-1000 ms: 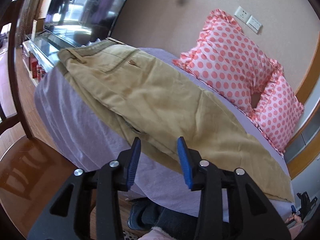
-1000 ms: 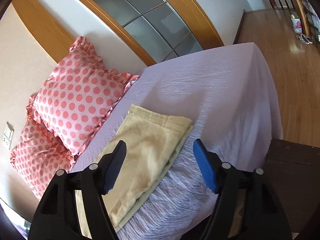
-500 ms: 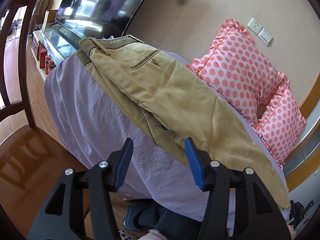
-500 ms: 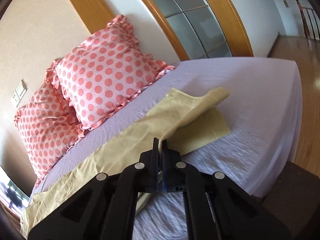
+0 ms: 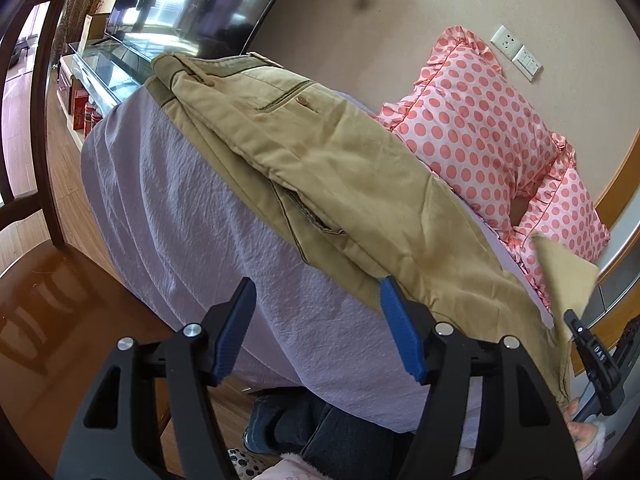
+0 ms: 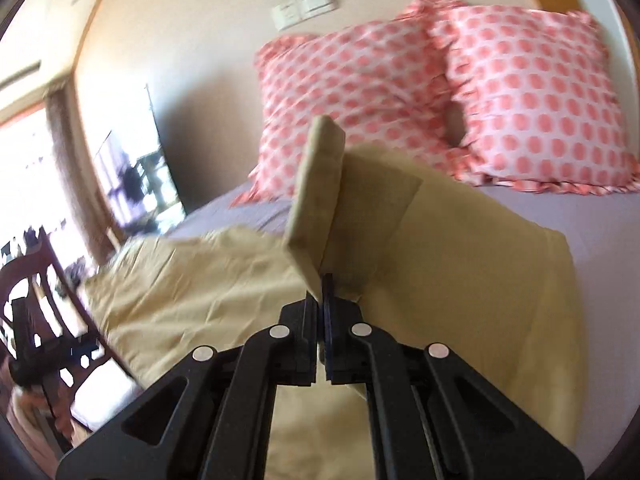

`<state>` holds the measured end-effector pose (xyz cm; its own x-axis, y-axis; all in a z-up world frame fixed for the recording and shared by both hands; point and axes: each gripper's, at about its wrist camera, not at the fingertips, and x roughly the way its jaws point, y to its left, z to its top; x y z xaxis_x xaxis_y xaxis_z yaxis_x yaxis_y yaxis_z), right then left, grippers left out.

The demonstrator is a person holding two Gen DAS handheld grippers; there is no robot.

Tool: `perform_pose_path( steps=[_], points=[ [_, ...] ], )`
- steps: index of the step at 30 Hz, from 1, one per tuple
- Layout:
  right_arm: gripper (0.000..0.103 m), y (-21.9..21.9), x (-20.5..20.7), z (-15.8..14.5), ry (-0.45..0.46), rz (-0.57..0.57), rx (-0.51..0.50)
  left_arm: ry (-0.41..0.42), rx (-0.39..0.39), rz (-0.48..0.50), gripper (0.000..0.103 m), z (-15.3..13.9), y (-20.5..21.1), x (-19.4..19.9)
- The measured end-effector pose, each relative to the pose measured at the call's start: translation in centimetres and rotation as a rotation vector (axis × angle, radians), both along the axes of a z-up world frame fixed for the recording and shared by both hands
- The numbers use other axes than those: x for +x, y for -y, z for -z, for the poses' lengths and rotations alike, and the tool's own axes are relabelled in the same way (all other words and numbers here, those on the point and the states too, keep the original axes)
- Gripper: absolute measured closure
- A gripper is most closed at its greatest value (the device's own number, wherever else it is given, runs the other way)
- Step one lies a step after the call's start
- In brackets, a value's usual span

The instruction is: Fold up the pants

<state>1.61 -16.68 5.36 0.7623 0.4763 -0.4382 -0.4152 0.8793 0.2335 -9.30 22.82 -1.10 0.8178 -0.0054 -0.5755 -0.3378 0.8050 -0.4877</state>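
Note:
Tan pants (image 5: pixel 340 168) lie folded lengthwise across a lilac-sheeted bed (image 5: pixel 192 224), waistband at the far left end. My left gripper (image 5: pixel 316 320) is open and empty, just short of the near edge of the pants. My right gripper (image 6: pixel 321 284) is shut on the hem end of the pants (image 6: pixel 320 184) and holds it lifted above the rest of the legs (image 6: pixel 460 272). The lifted hem (image 5: pixel 568 280) and the right gripper also show at the right edge of the left wrist view.
Two pink polka-dot pillows (image 6: pixel 440 92) lean against the wall behind the pants. A television (image 5: pixel 192 4) on a glass stand is at the left end of the bed. A dark wooden chair (image 6: pixel 36 300) stands beside the bed. A person's legs (image 5: pixel 320 436) are below.
My right gripper closed on the hem end, lifted it and swung it toward the waistband end. My left gripper opened wider and shifted left along the bed's edge.

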Motion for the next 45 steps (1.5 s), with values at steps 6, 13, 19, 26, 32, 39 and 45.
perform_pose_path(
  steps=[6, 13, 19, 26, 32, 39, 45],
  points=[
    [0.1, -4.9, -0.1, 2.2, -0.064, -0.126, 0.004, 0.005, -0.016, -0.002, 0.039, 0.4, -0.2, 0.0],
    [0.099, -11.6, -1.6, 1.1, -0.028, -0.312, -0.095, 0.067, -0.009, 0.043, 0.033, -0.1, 0.1, -0.7],
    [0.039, -10.8, -3.8, 2.6, -0.059, -0.373, -0.074, 0.101, -0.037, 0.161, 0.03, 0.2, 0.4, -0.4],
    [0.027, -9.5, -3.5, 2.3, -0.076, -0.33, -0.016, 0.026, -0.061, 0.238, 0.028, 1.4, 1.2, 2.4],
    [0.023, -9.8, -3.6, 2.2, -0.082, -0.354, 0.0, 0.044, -0.108, 0.178, 0.027, 0.4, -1.0, 3.8],
    [0.02, -9.3, -4.6, 1.5, -0.067, -0.448, 0.091, 0.047, -0.141, 0.018, 0.026, -1.8, -5.8, 5.0],
    [0.018, -8.6, -4.2, 1.9, -0.082, -0.429, 0.112, -0.012, -0.309, -0.07, 0.024, -2.7, -9.7, 5.8]
  ],
)
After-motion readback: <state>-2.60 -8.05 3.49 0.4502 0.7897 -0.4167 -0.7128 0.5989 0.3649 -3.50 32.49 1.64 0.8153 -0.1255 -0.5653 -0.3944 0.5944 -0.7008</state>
